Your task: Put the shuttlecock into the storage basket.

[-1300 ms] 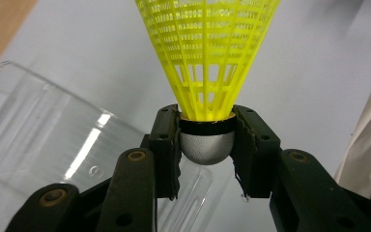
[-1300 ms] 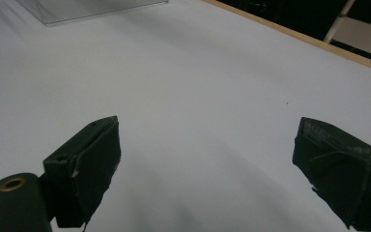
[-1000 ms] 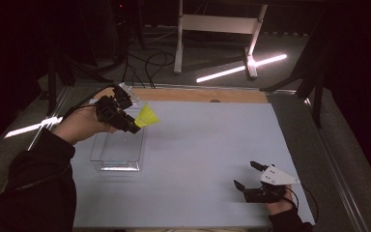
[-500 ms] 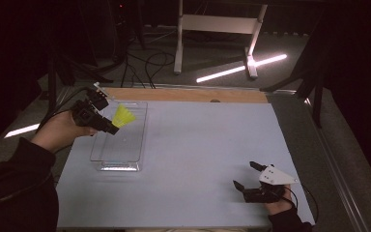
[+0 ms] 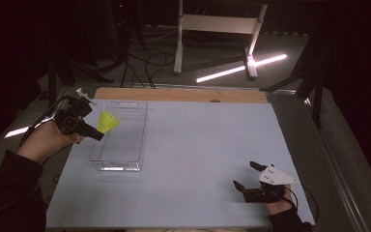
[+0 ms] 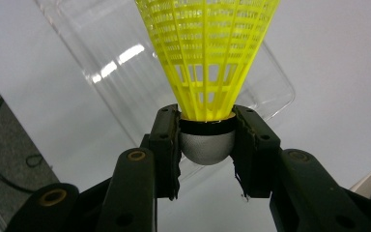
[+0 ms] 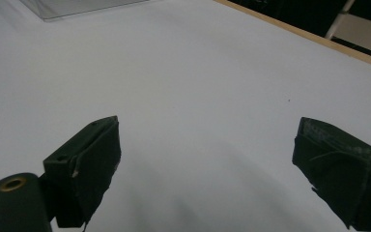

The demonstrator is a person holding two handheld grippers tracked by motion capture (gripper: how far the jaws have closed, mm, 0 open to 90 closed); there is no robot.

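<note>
Overhead, high view: left gripper [image 5: 98,136] clamped on yellow shuttlecock [image 5: 107,121], held over left edge of clear plastic tray [image 5: 125,164]; skirt points toward tray; left hand far nearer than right. Right gripper [image 5: 245,177] rests well apart on white table [image 5: 198,145], jaws spread, empty.

Left gripper view: pads [image 6: 166,145] pinch cork base, long axis running straight out from jaws, tray [image 6: 101,87] beneath.

Right gripper view: jaws wide apart, nothing between them.

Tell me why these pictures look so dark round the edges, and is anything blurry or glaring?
High view: lit table, room beyond nearly black, bright streaks on the floor. Left gripper view: yellow shuttlecock sharp, glare patches on the clear tray. Right gripper view: jaws soft, out of focus, faint shadow beneath them.
</note>
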